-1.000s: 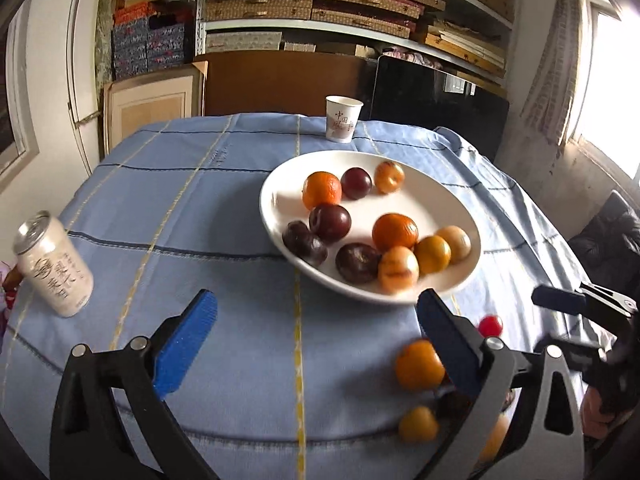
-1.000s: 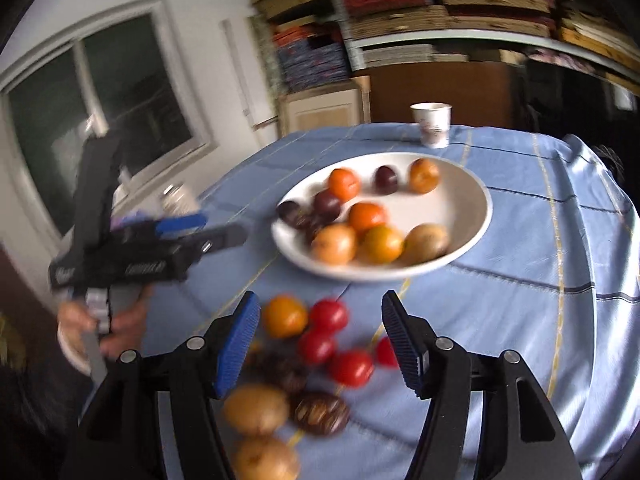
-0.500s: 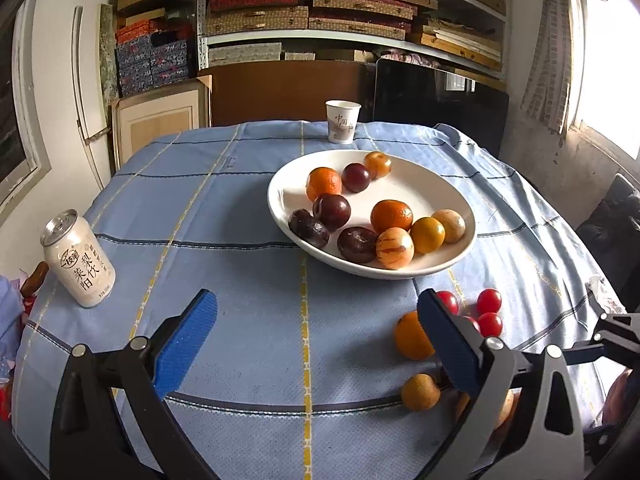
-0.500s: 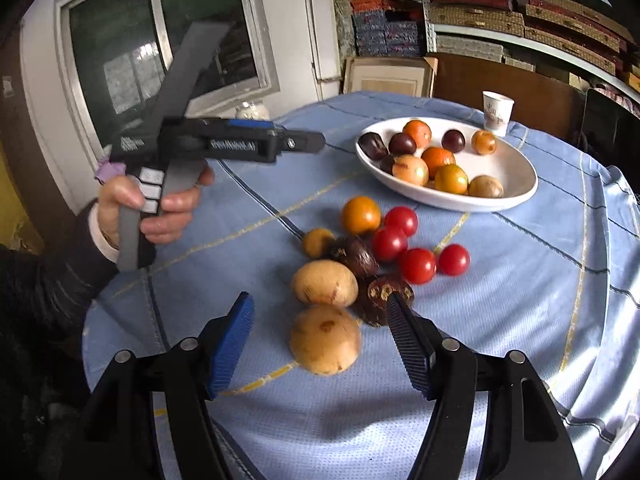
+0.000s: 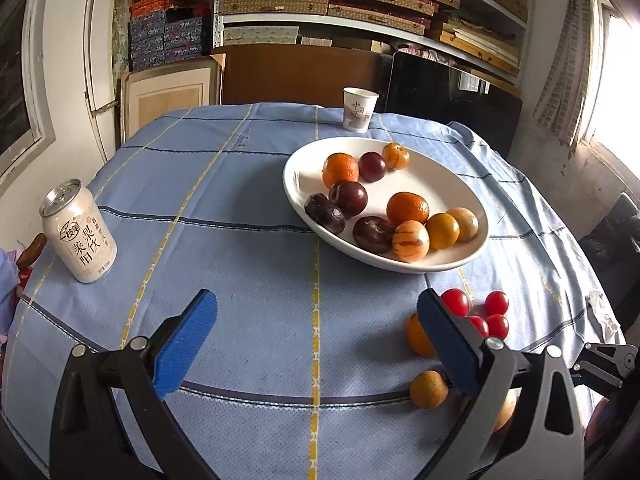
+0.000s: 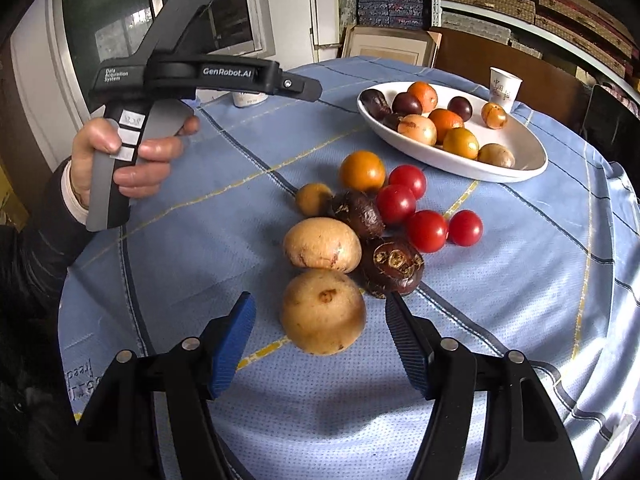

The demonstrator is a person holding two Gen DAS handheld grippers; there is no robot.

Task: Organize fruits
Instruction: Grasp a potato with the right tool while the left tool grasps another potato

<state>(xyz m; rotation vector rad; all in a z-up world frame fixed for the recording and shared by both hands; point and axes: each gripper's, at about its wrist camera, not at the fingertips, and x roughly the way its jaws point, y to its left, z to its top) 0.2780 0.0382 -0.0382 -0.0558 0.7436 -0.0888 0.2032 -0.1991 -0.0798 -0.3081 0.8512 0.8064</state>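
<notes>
Two fingers of the right gripper (image 6: pixel 320 344) are closing around the nearest tan fruit (image 6: pixel 323 312), not yet touching; squeezing off-centre risks rolling it from the pile toward the tabletop (image 6: pixel 360 420) edge. Left gripper (image 5: pixel 316 340) fingers are standing apart, empty.

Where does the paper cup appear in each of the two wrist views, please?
Left wrist: paper cup top centre, just beyond the plate.
Right wrist: paper cup upper right, behind the plate.
Shared landmark: the white plate of fruit.
</notes>
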